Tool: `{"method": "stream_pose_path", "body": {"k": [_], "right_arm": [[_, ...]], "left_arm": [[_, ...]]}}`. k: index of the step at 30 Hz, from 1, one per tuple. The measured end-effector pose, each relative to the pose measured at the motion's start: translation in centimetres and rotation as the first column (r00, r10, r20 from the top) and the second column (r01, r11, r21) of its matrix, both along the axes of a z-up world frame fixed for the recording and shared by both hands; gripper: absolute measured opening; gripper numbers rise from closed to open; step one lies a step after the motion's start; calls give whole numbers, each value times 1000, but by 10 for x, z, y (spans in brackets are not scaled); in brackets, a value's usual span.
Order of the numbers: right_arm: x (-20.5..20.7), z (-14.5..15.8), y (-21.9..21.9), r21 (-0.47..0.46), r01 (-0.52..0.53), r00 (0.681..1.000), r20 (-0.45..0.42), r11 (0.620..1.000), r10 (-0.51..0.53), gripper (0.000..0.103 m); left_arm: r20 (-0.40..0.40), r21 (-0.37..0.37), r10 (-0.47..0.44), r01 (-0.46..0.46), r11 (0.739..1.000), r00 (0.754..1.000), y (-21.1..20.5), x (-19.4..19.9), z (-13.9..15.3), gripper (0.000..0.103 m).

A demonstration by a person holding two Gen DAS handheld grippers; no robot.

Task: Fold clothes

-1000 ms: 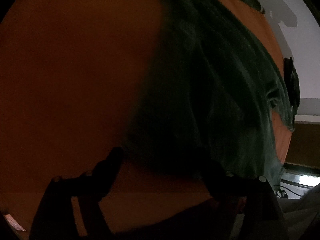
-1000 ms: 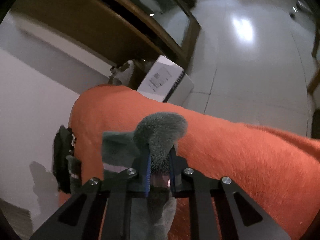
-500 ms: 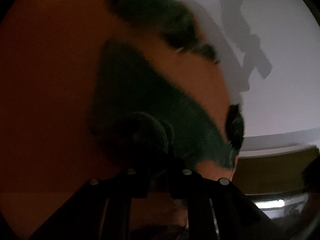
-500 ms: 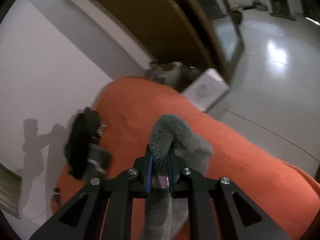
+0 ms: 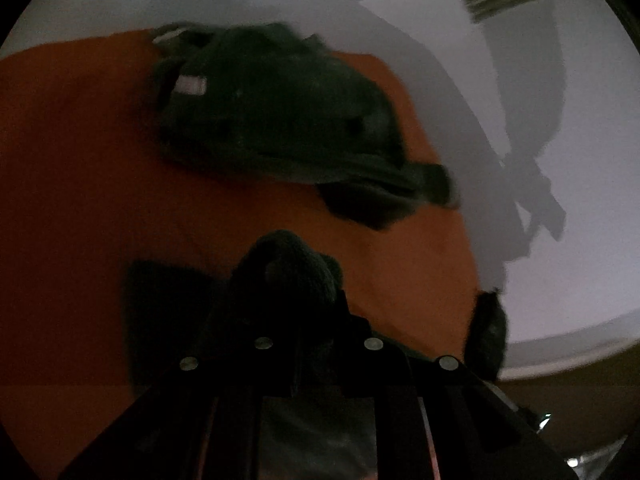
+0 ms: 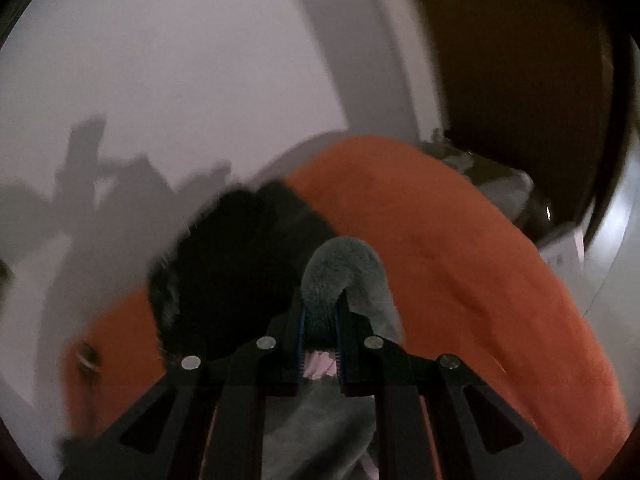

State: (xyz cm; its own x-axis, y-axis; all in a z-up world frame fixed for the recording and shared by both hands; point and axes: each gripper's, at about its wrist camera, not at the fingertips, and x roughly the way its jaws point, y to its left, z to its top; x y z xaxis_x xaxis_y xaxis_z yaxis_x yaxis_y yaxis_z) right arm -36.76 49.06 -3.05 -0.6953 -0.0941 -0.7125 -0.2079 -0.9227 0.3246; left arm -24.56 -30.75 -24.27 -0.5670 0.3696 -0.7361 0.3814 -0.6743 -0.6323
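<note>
Both of my grippers are clamped on cloth now. A second ago my left gripper (image 5: 316,312) stood open over the spread green garment; now its jaws are shut on a bunched fold of it (image 5: 288,272), dark and fuzzy right at the tips. My right gripper (image 6: 320,320) is pinched on a grey-green hump of the garment (image 6: 344,268), as it was a second ago, with the cloth trailing down beneath the jaws.

The view has swung a lot. The orange cover (image 5: 80,184) fills the near and left side of the left view, and a dark heap of clothes (image 5: 280,112) sits at its far edge against the pale wall (image 5: 560,272). In the right view a dark pile (image 6: 240,264) lies just left of my grip, by the cover's far-left edge.

So the garment is off the flat, held at two points. I judge the fold is under way, with the carried edge still to be laid down and smoothed. The blur makes the garment's outline hard to read.
</note>
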Motion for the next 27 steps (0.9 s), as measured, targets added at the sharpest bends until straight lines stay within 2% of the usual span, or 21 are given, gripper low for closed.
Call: {"method": "stream_pose_path", "body": {"k": [2, 4, 6, 7, 9, 11, 13, 14, 15, 16, 17, 19, 21, 22, 24, 27], "right_arm": [[-26, -16, -24, 27, -6, 998, 59, 1000, 5, 11], [-47, -38, -37, 0, -10, 991, 137, 1000, 10, 15], [-65, -59, -47, -44, -17, 976, 218, 999, 26, 35], [-70, -67, -50, -66, -26, 971, 238, 998, 41, 39], [-65, -64, -52, -66, -37, 979, 199, 997, 49, 44], [-51, -52, -46, -76, -54, 989, 135, 996, 64, 45], [-22, -39, -26, -79, -61, 996, 60, 995, 66, 55], [-7, -32, -17, -80, -65, 997, 22, 995, 67, 68], [9, -28, -6, -77, -71, 997, -2, 994, 71, 73], [28, -32, 7, -66, -82, 997, -1, 994, 82, 73], [47, -38, 19, -56, -92, 996, 7, 994, 92, 73], [83, -61, 42, -45, -104, 993, 48, 994, 106, 73], [110, -88, 64, -62, -91, 992, 84, 994, 96, 72], [118, -99, 72, -87, -81, 992, 94, 993, 89, 70], [131, -119, 83, -172, -70, 989, 115, 983, 91, 48], [146, -140, 87, -269, -44, 988, 133, 962, 82, 48]], "left_arm": [[56, -3, 10, -10, 1000, 998, 2, -15, -23, 15], [126, -19, 19, -16, 1000, 992, 5, -35, -47, 18], [172, -33, 25, -20, 999, 985, 7, -53, -62, 21], [185, -35, 24, -18, 999, 982, 7, -60, -66, 23], [163, -32, 14, -9, 999, 986, 5, -62, -59, 25], [107, -47, -7, 13, 999, 994, 3, -55, -43, 36], [31, -86, -67, 70, 994, 997, 5, -30, -20, 44], [-6, -108, -100, 99, 989, 995, 7, -16, -8, 52], [-42, -131, -134, 127, 983, 990, 9, -2, 4, 58], [-55, -157, -154, 144, 977, 987, 12, 16, 8, 66], [-56, -185, -168, 155, 970, 984, 16, 37, 9, 69], [-20, -196, -187, 180, 964, 982, 25, 81, -6, 69], [33, -170, -198, 200, 965, 980, 31, 108, -31, 69], [56, -155, -202, 208, 966, 978, 33, 116, -44, 69], [82, -126, -200, 210, 970, 976, 36, 126, -64, 68], [83, -72, -172, 178, 981, 982, 36, 127, -78, 68]]}}
